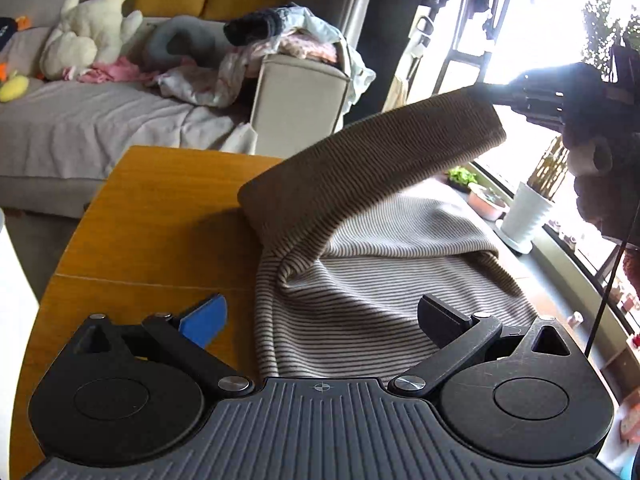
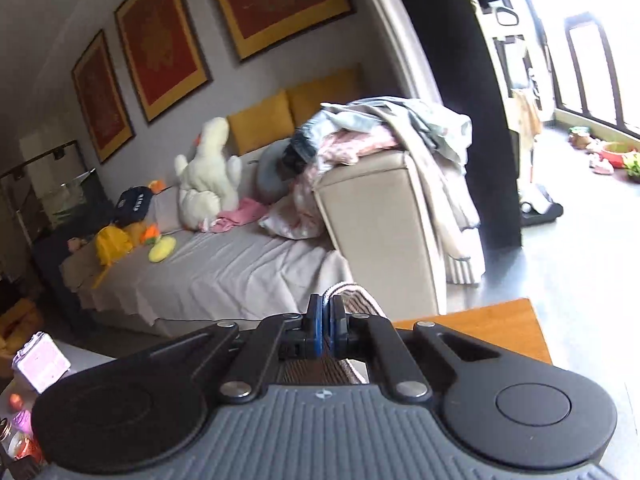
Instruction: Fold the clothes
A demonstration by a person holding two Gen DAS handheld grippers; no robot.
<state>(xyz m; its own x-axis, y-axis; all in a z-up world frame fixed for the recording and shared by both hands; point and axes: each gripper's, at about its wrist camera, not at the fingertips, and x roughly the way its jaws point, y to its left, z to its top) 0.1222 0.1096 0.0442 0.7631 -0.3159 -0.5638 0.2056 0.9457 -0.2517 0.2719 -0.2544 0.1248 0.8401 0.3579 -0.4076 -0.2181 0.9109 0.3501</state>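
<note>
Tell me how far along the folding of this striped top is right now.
Early stage. Done: the striped top is on the wooden table. In hand: the right gripper is shut on a sleeve, raised over the body; the left gripper is open above the fabric, holding nothing. Left: the body is rumpled and unfolded.
</note>
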